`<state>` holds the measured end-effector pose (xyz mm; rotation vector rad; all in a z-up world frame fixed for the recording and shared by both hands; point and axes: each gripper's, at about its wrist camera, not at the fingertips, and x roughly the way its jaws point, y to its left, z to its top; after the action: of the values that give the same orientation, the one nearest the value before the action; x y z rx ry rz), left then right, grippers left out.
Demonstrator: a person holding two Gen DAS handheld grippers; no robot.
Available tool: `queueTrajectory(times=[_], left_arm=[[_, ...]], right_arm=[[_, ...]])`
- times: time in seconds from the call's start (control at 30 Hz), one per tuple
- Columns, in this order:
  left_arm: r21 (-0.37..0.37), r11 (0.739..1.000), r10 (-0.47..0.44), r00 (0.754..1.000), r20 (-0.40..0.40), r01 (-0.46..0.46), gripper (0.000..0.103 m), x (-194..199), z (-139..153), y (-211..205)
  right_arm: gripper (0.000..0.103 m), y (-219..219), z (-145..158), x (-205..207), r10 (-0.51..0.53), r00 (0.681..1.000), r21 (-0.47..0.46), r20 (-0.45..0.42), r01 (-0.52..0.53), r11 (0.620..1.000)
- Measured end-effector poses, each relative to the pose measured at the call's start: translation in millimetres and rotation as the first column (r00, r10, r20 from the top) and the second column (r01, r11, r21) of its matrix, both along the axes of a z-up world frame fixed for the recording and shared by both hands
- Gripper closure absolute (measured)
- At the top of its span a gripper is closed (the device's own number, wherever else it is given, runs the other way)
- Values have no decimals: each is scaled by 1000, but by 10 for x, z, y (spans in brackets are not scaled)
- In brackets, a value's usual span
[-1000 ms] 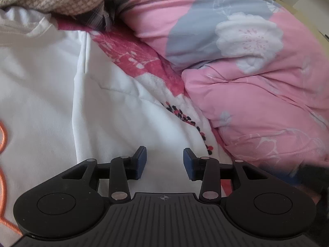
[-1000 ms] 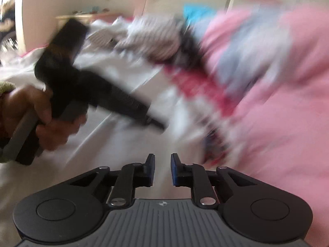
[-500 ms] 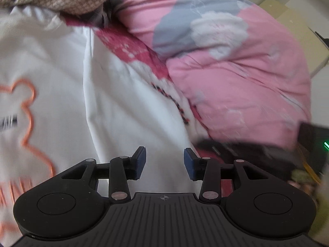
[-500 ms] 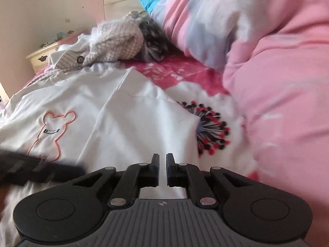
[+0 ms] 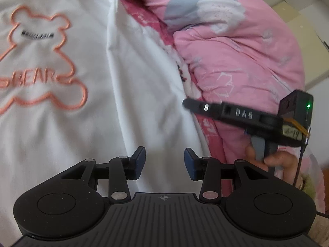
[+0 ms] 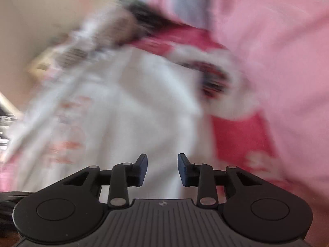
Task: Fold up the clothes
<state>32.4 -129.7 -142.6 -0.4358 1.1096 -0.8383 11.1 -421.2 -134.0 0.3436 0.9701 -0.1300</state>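
Nearest the camera, the left tool [image 5: 164, 164] stood with a moderate gap between its blue pads and nothing in it, hovering just over the white sweatshirt [image 5: 102, 107], the landmark for everything else here. The right tool [image 6: 162, 168] was likewise empty, its jaws opening as it pointed down at the same white cloth; its own view was badly smeared, so the sweatshirt's near edge could only be guessed at there. From the left wrist view, that right tool's black body reached in from the right side of the sweatshirt, a hand [image 5: 275, 162] gripping its handle, with its tip at or just over the garment's right border.

The sweatshirt lay spread face up on the bed, its orange bear outline [image 5: 41, 61] and lettering showing toward the left of the cloth. One long crease ran down it to the right of the bear, which probably marked a sleeve or side panel already laid inward, though that was a judgement. No further fold appeared: the body was still full length and the bear side looked flat and open.

Right of the sweatshirt the red patterned bedsheet [image 5: 144, 18] showed, then the pink quilt [image 5: 236, 57] bunched against it. Beyond the sweatshirt's far end lay a heap of other clothes [image 6: 115, 28], apparently unfolded, so most of the work seemed left
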Motion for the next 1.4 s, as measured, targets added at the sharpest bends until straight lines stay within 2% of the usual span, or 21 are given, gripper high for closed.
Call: queueTrajectory(times=[0.07, 0.13, 0.23, 0.3, 0.37, 0.43, 0.47, 0.6, 0.67, 0.8, 1.0, 1.07, 1.1, 1.2, 1.3, 1.37, 1.4], left_arm=[[9, 1000, 5, 1000, 3, -5, 61, -64, -3, 9], [21, 1000, 6, 1000, 16, -6, 61, -119, 15, 27], [27, 1000, -10, 999, 31, 9, 61, -207, 44, 69], [32, 999, -32, 999, 26, 31, 61, -271, 29, 78], [39, 998, -51, 999, 13, 50, 61, -338, -5, 77], [40, 997, -66, 998, 8, 65, 61, -398, -30, 75], [39, 996, -75, 997, 7, 74, 60, -429, -41, 74], [40, 993, -110, 994, -11, 111, 59, -540, -73, 80], [38, 990, -136, 991, -14, 136, 59, -602, -74, 86], [33, 981, -191, 981, -44, 193, 59, -714, -91, 60], [57, 967, -248, 968, -30, 250, 59, -836, -113, -44], [66, 967, -244, 969, -29, 246, 59, -843, -118, -61], [69, 967, -243, 970, -27, 245, 60, -846, -115, -64], [82, 967, -243, 970, -9, 243, 61, -870, -92, -60], [100, 966, -242, 970, 14, 239, 69, -894, -74, -46], [107, 967, -234, 972, 29, 229, 81, -892, -73, -34], [107, 968, -230, 972, 36, 225, 83, -893, -74, -28]], right_arm=[[71, -205, 85, -153, -91, 995, 80, 27, 89, 993], [71, -283, 253, -326, -87, 994, 154, 62, 77, 985], [71, -101, 429, -503, 77, 996, 146, 52, -84, 986], [71, 73, 372, -575, 205, 979, 169, -20, -199, 965], [71, 179, 221, -629, 251, 961, 182, -113, -229, 956], [72, 187, 28, -694, 215, 947, 154, -239, -181, 971], [72, 148, -9, -749, 179, 948, 146, -263, -144, 979], [69, 43, 101, -966, 93, 964, 212, -250, -39, 977], [64, 83, 82, -1026, 101, 959, 217, -264, -44, 975], [64, 164, 27, -1043, 137, 941, 255, -310, -57, 965], [64, 299, 0, -1098, 169, 930, 222, -325, -99, 970], [70, 341, 17, -1112, 180, 933, 203, -311, -120, 972], [80, 363, 25, -1118, 188, 934, 197, -303, -131, 972], [95, 415, 50, -1144, 198, 939, 194, -281, -146, 970], [97, 442, 95, -1196, 194, 945, 180, -262, -150, 972], [97, 435, 154, -1232, 185, 951, 182, -248, -142, 973], [97, 433, 191, -1249, 181, 953, 181, -241, -139, 974]])
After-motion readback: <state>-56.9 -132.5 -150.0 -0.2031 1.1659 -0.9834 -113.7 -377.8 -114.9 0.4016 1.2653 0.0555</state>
